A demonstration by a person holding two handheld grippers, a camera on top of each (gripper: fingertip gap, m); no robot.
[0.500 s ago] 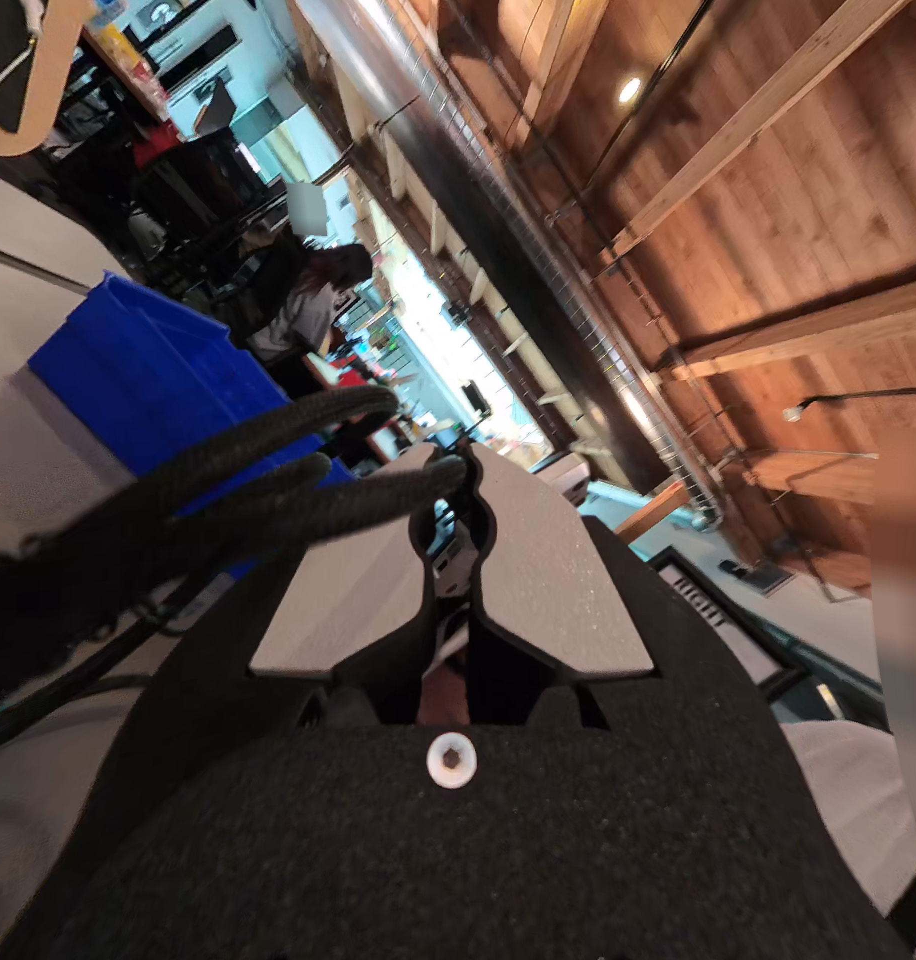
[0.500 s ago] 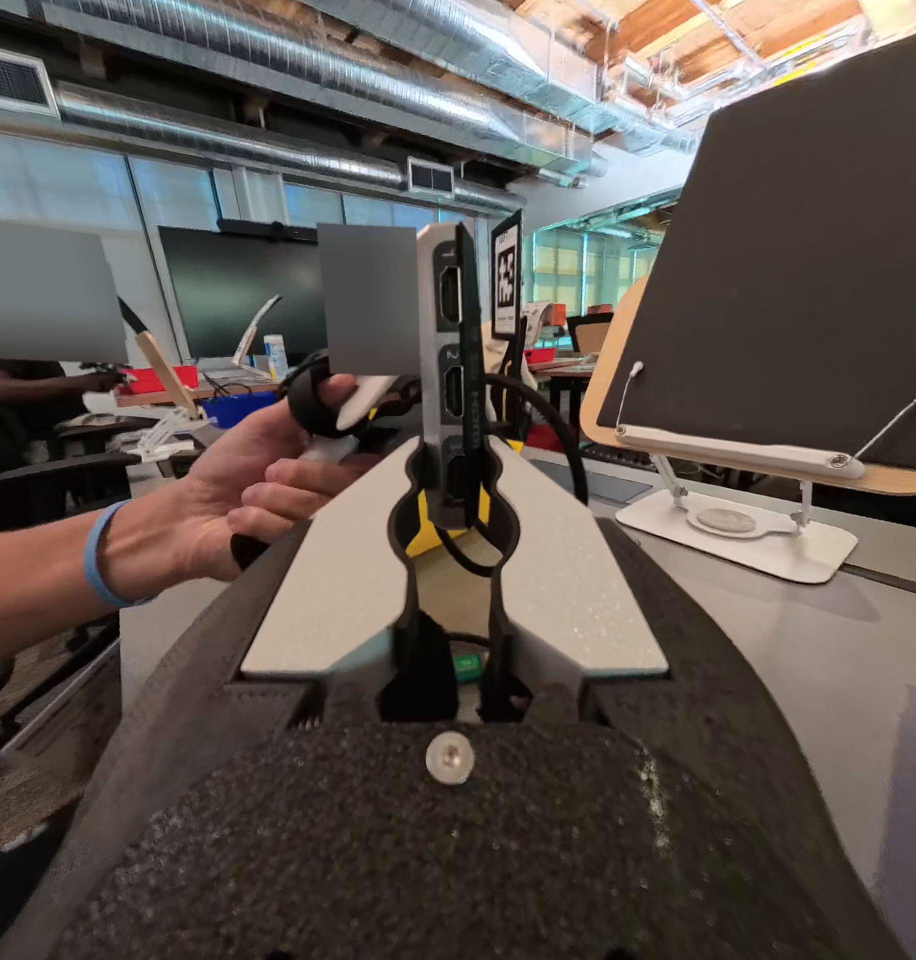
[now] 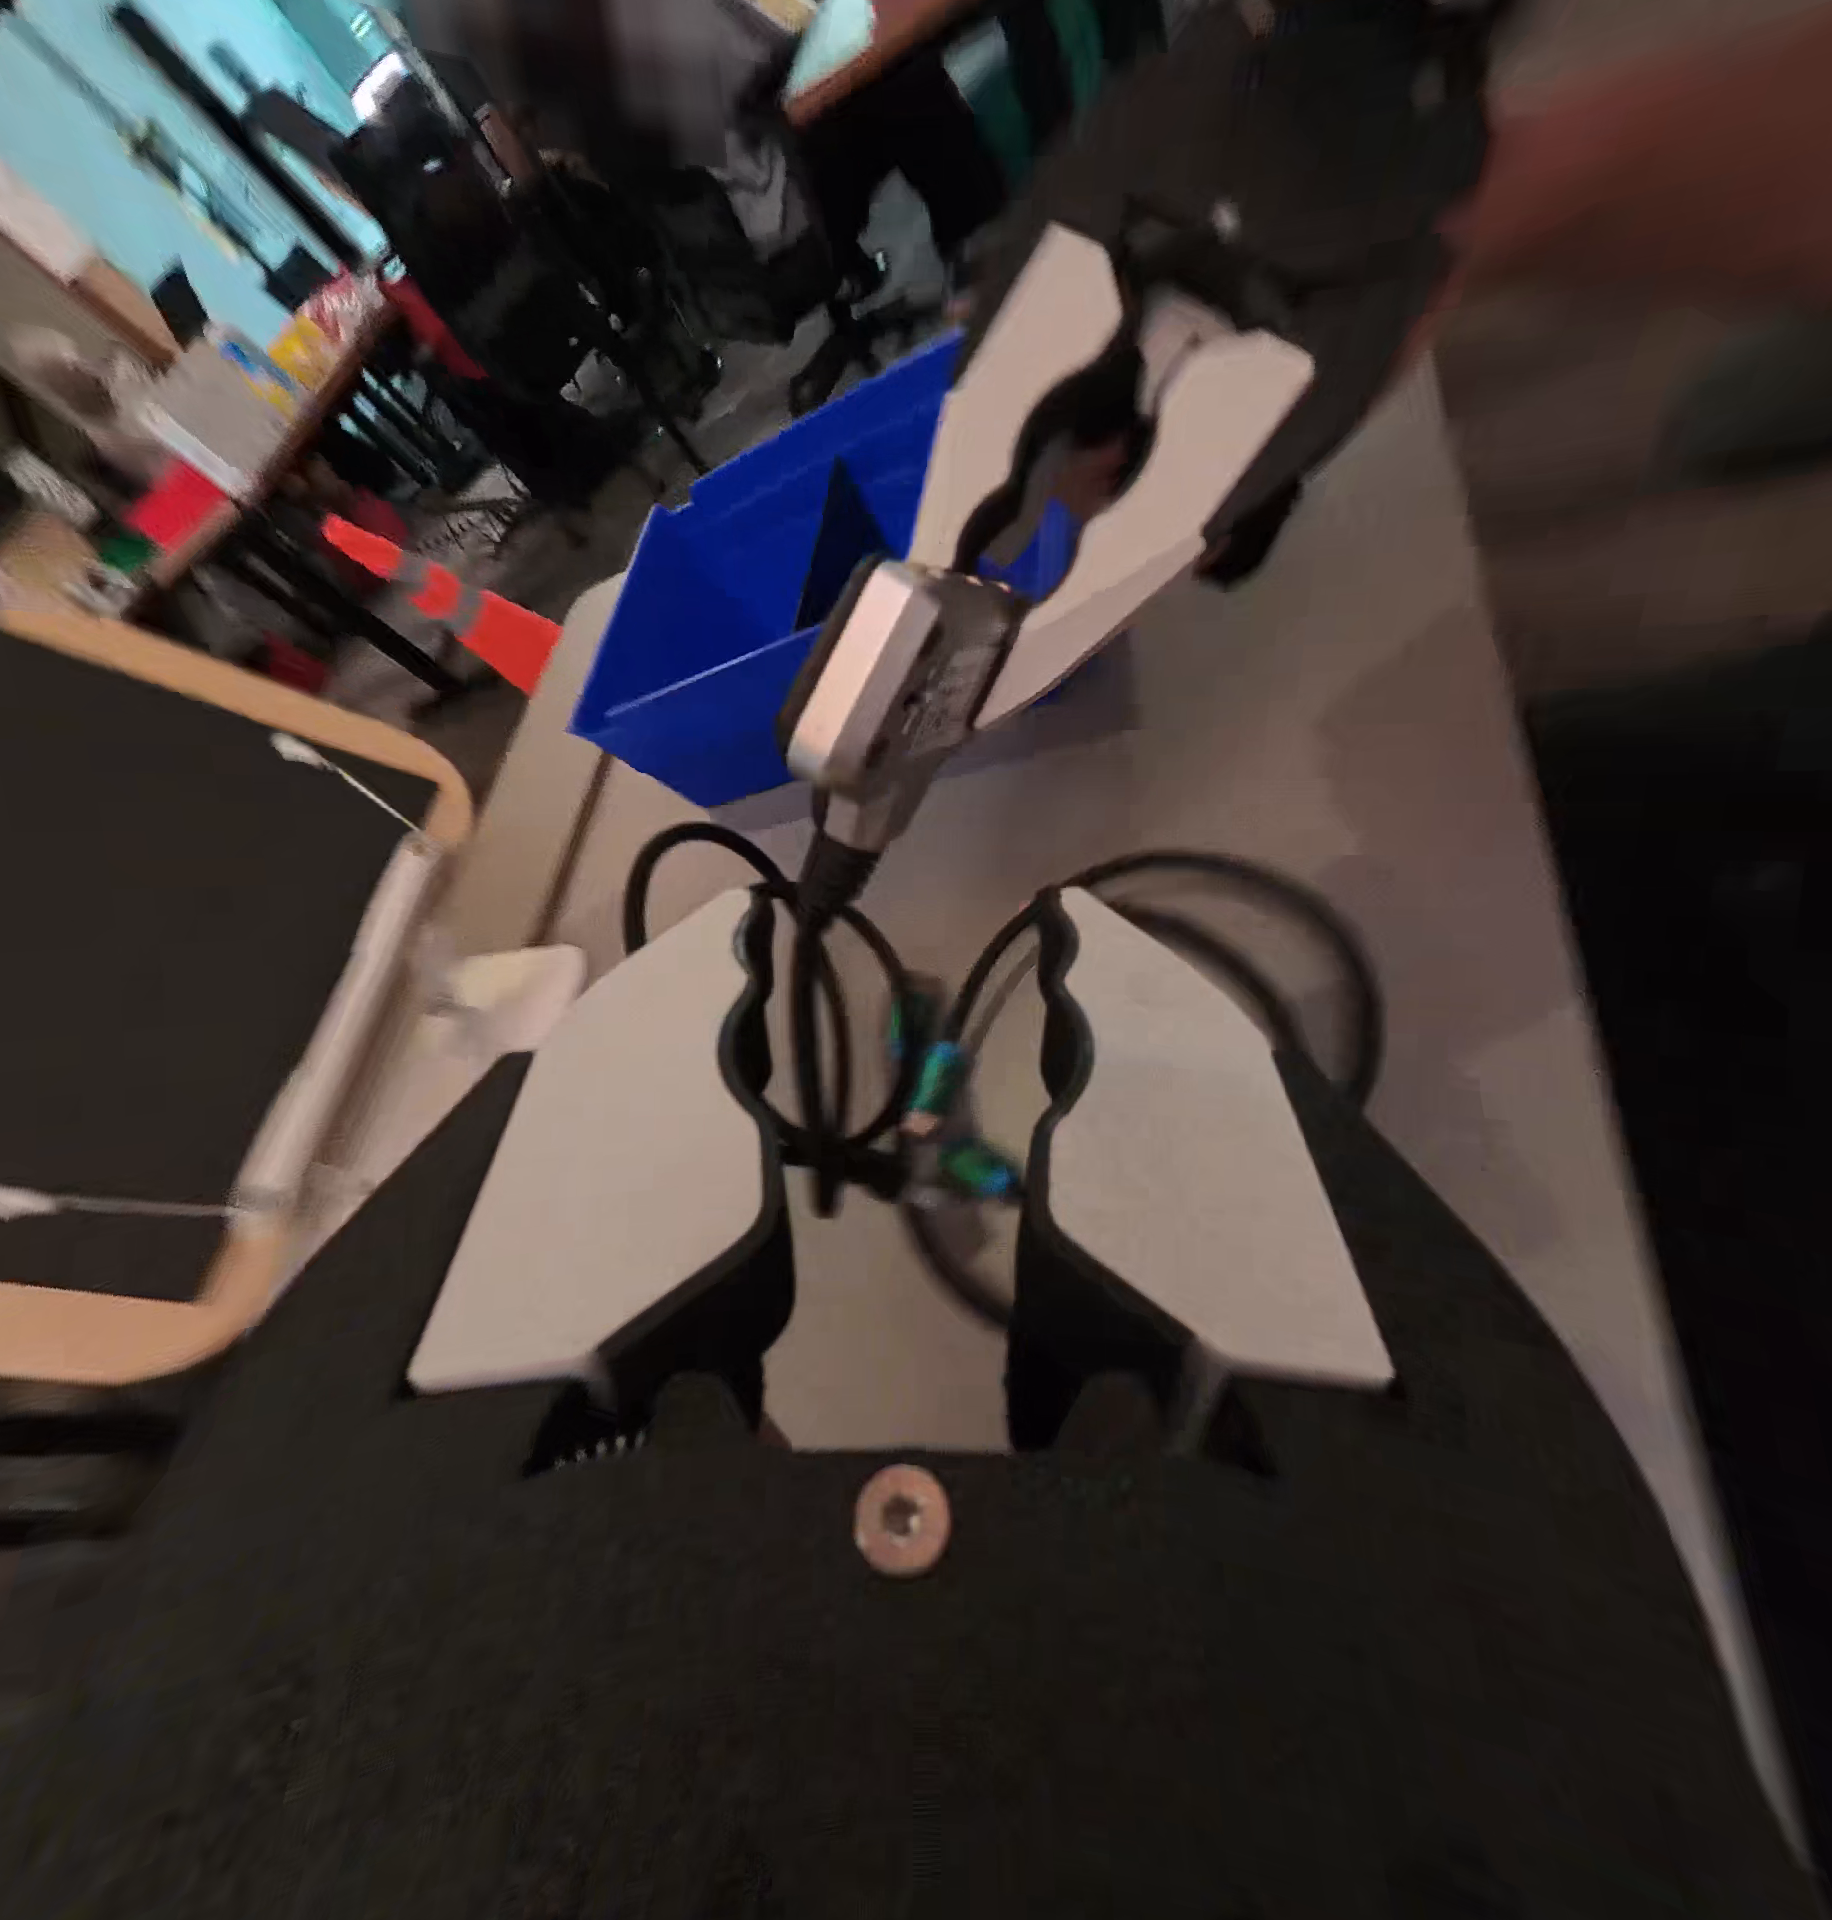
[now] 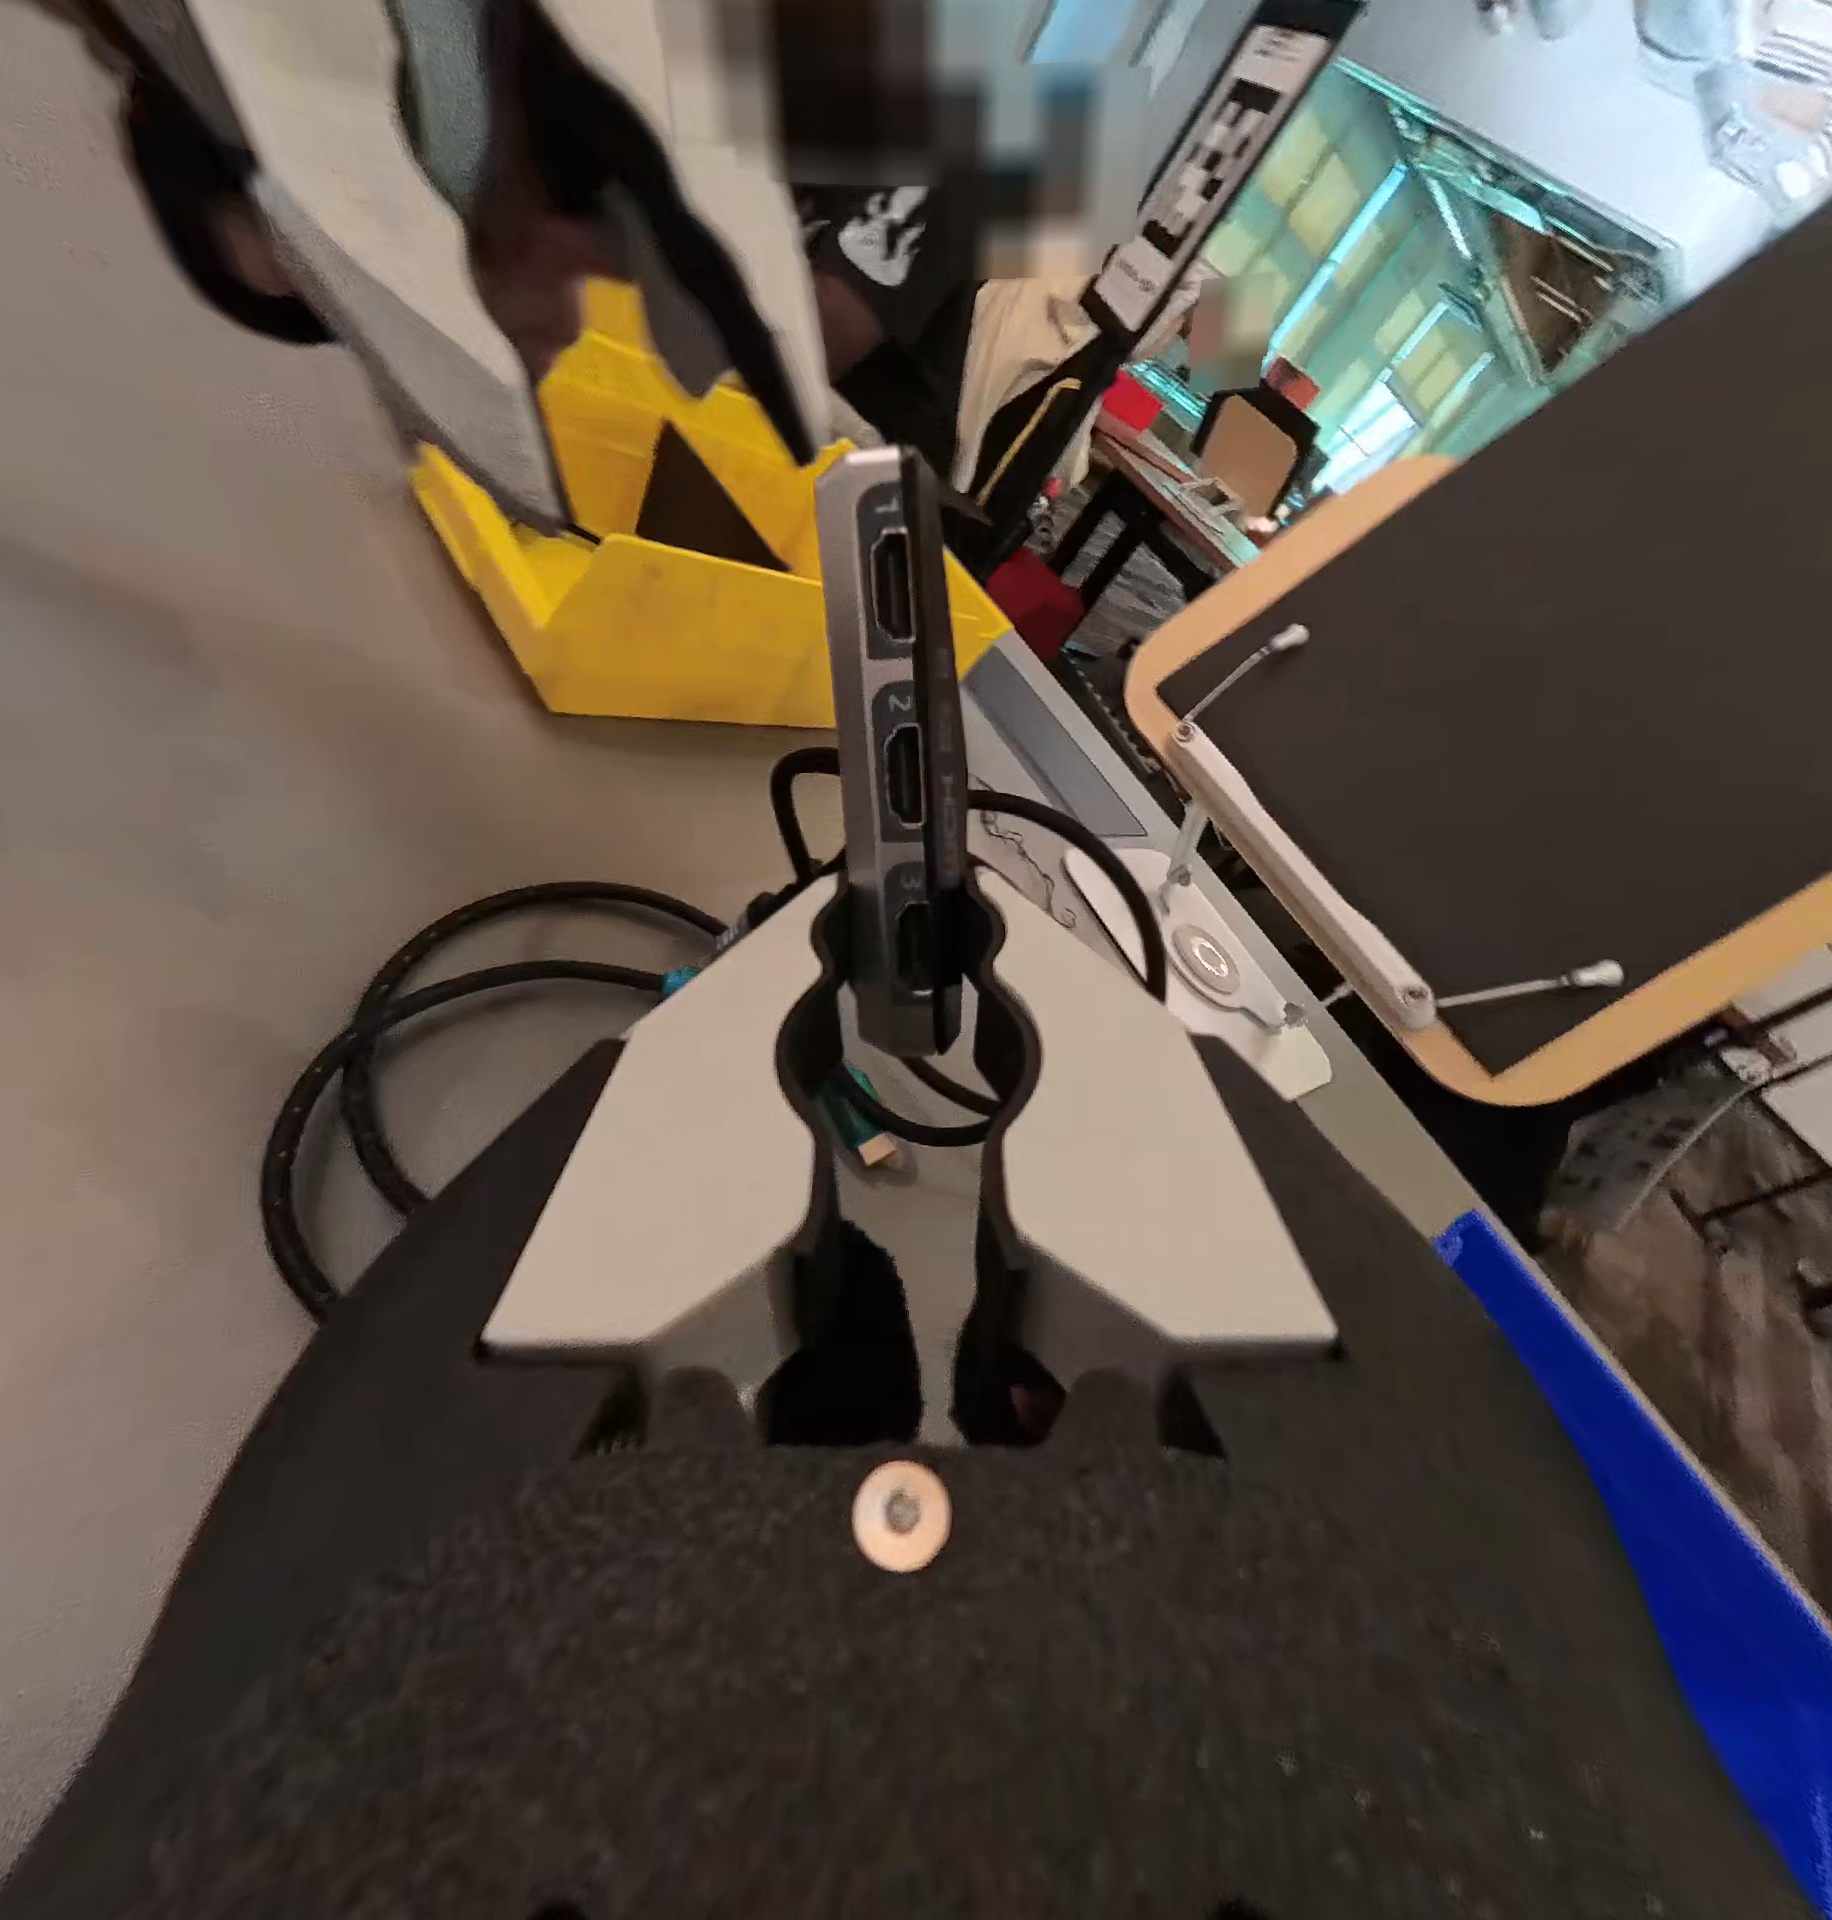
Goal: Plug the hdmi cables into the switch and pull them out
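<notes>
Looking along the left gripper [image 3: 896, 914] in the left wrist view, its two fingers stand well apart with nothing between them — only grey table [image 3: 1307, 790] and a tangle of black hdmi cables [image 3: 1296, 904] with teal-green plug ends [image 3: 938, 1081] lying below. Beyond the fingertips the right gripper [image 3: 1005, 582] reaches in from the upper right, its tips pinching one end of the silver switch [image 3: 870, 675], which hangs tilted above the table. A thin black lead [image 3: 829, 883] drops from the switch's lower end into the cable loops. A blue bin [image 3: 714, 665] stands on the table behind the switch, and a black board with a tan rim [image 3: 164, 914] sits at the left. The picture is smeared with motion.

In the right wrist view the right gripper [image 4: 907, 894] is clamped on the lower end of the switch [image 4: 896, 727], which stands nearly upright with its edge of three ports facing the camera; all three ports look empty. Braided cables [image 4: 372, 1039] coil on the table [image 4: 164, 727] at the left, one plug end [image 4: 855, 1112] lying just beneath the fingers. A yellow bin [image 4: 663, 623] stands behind — the other gripper is a blur above it.
</notes>
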